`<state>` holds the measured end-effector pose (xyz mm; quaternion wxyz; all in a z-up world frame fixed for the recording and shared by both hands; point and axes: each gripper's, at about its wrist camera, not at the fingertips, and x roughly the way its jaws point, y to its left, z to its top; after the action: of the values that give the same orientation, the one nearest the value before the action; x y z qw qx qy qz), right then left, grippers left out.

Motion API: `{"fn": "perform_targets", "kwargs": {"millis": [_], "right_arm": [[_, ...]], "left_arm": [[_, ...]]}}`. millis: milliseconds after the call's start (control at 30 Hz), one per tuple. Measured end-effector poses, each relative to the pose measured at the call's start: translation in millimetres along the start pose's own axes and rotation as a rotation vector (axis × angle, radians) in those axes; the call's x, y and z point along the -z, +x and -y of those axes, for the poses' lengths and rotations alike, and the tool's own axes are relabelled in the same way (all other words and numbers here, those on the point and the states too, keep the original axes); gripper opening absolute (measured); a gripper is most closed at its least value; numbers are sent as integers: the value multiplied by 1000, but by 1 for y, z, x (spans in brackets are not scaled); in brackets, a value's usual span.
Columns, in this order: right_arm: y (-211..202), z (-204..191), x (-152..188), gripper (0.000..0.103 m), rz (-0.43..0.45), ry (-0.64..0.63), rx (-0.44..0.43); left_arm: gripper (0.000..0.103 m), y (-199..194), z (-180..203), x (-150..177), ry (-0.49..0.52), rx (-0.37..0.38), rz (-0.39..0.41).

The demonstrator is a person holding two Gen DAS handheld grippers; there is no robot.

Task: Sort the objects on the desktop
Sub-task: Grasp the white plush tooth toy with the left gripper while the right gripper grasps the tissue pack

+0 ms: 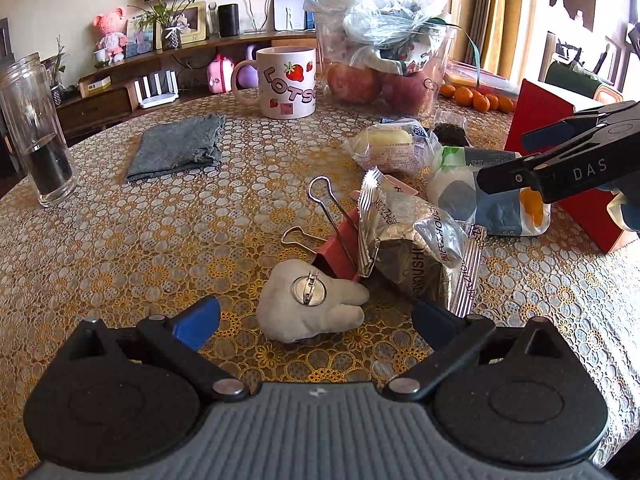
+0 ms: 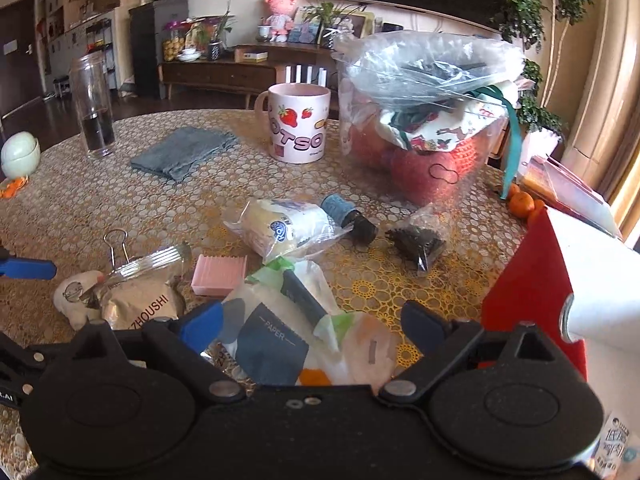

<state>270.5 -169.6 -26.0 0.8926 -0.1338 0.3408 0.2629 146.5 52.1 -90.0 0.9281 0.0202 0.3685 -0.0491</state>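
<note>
My left gripper (image 1: 316, 320) is open low over the table, and a white plush badge (image 1: 308, 308) lies pin side up between its blue fingers. Just beyond the badge lie a red binder clip (image 1: 340, 250) and a silver snack packet (image 1: 412, 248). My right gripper (image 2: 312, 326) is open above a tissue pack (image 2: 276, 336), with nothing held. In the left wrist view the right gripper (image 1: 506, 159) comes in from the right over that tissue pack (image 1: 460, 196). A pink ridged block (image 2: 218, 274), a wrapped bread roll (image 2: 280, 228) and a blue thread spool (image 2: 340, 212) lie further out.
A strawberry mug (image 1: 286, 80), a grey cloth (image 1: 176, 148) and a glass bottle (image 1: 36, 132) stand across the table. A plastic bag of apples (image 2: 424, 120) is at the back, with oranges (image 2: 522, 204) beside it. A red box (image 2: 532, 288) stands at the right and a small dark bag (image 2: 416, 240) near it.
</note>
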Motion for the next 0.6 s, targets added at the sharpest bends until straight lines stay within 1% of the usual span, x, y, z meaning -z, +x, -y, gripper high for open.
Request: {"fn": "perform_targets", "kwargs": {"millis": [200, 433, 533, 600], "right_arm": [[19, 1, -2, 89, -47, -25, -23], [39, -1, 3, 90, -97, -26, -86], [43, -4, 7, 90, -104, -26, -91], [45, -4, 9, 88, -106, -14, -93]], "left_arm": [[102, 7, -1, 0, -10, -7, -10], [100, 13, -3, 0, -14, -6, -20], [98, 14, -1, 0, -6, -8, -13], [96, 14, -1, 0, -4, -7, -10]]}}
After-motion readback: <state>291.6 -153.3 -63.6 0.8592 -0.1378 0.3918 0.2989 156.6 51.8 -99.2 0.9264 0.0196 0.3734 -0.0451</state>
